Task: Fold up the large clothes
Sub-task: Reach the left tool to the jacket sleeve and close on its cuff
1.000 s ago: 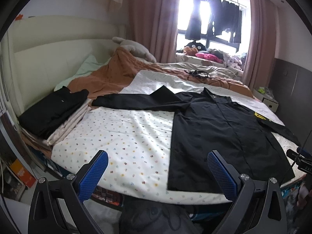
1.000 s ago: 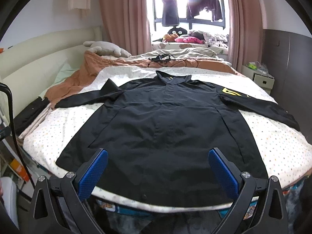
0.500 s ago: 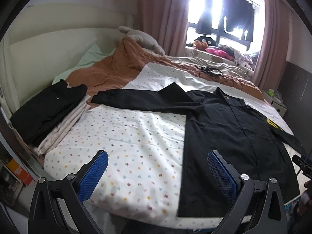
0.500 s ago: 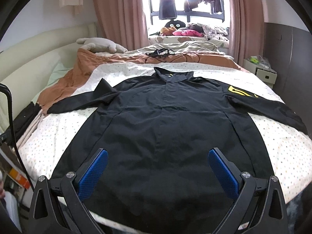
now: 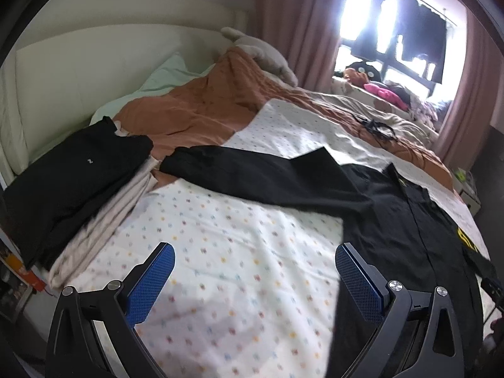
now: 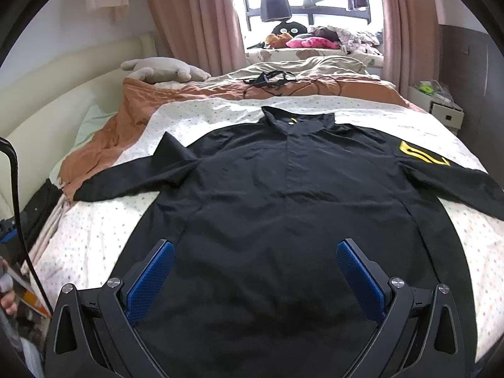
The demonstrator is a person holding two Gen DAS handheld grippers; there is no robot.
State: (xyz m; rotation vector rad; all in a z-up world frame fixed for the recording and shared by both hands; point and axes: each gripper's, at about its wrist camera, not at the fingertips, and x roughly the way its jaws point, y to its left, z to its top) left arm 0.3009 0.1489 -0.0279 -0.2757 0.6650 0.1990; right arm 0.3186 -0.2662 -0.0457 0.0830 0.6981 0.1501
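Grippers closing in on the spread jacket

Left gripper (image 5: 252,271) and right gripper (image 6: 252,267), both wide and empty, have moved lower and nearer over the last second; the black jacket (image 6: 283,204) lies flat, unfolded, sleeves out, on the bed (image 5: 236,236) — likely a first grasp is coming.

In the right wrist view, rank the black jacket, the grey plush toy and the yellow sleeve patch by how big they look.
1. black jacket, by far the largest
2. grey plush toy, though it lies farther back
3. yellow sleeve patch
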